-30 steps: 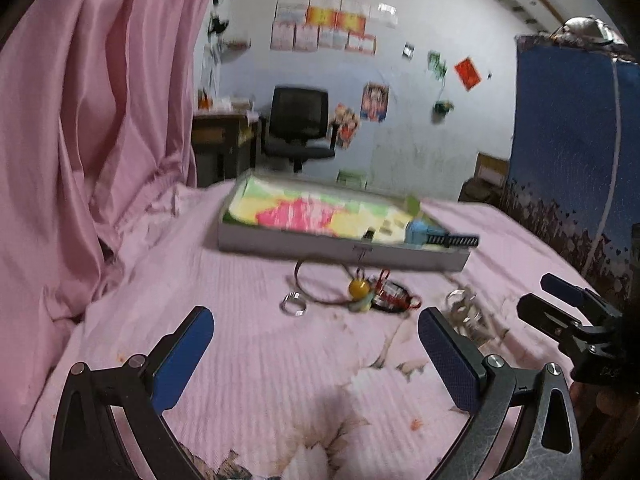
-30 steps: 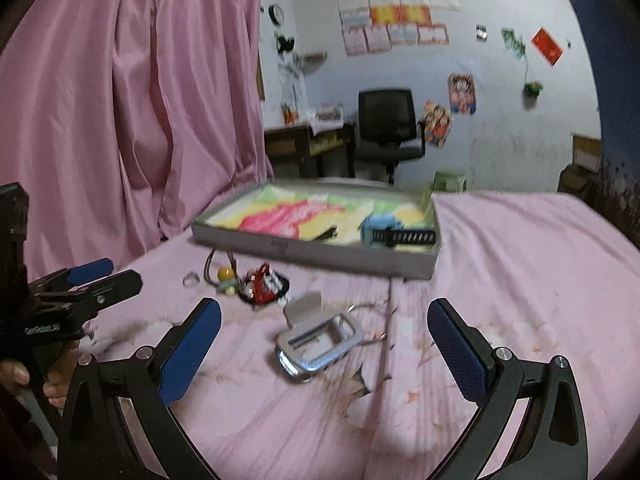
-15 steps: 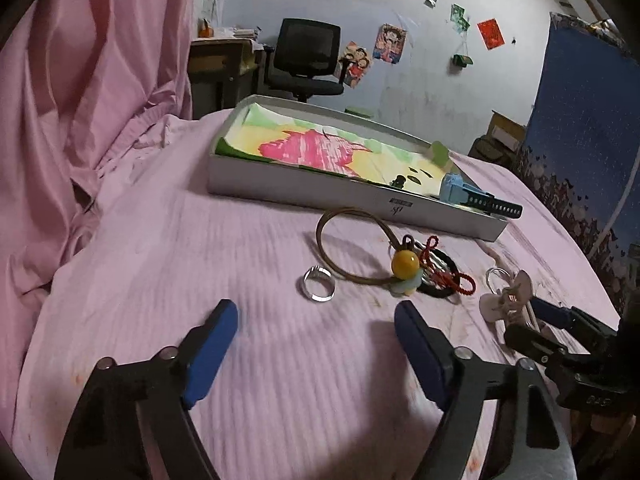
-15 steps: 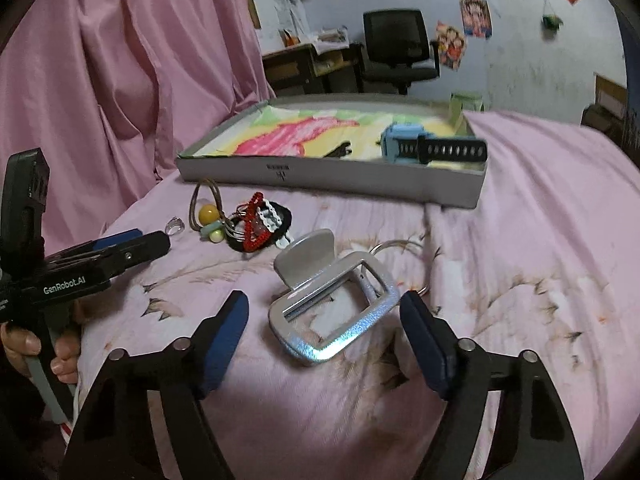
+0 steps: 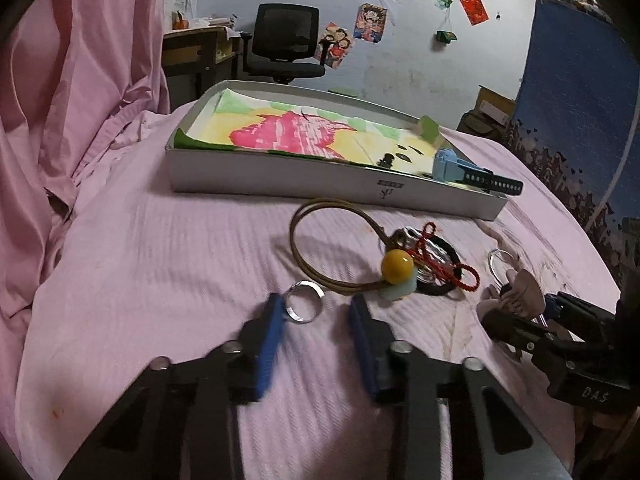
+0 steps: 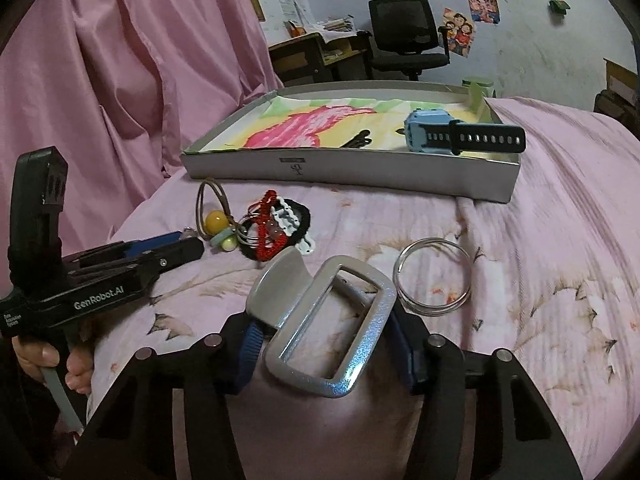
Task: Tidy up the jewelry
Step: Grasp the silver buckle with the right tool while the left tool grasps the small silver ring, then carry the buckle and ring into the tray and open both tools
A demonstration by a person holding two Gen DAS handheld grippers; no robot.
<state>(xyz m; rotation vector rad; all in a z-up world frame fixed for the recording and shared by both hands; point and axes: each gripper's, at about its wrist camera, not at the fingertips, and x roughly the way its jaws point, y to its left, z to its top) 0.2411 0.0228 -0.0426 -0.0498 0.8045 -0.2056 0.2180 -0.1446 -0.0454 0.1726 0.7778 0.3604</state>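
Two claws down — left claw (image 5: 316,316) parted around ring (image 5: 303,302), right claw (image 6: 324,344) clenched on hair clip (image 6: 320,320).

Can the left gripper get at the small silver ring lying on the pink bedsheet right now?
Probably yes. The left gripper is open, with the small silver ring lying flat between its blue fingertips. Nothing covers the ring; the brown cord loop lies just beyond it.

Pale blue wall (image 5: 420,40) at back w/ posters (image 5: 372,22), a bit scuffed. Black office chair (image 5: 286,46) next to cluttered wooden desk (image 5: 192,48). Pink curtain (image 5: 80,80) on left, blue patterned cloth (image 5: 568,88) on right. Light's dim.
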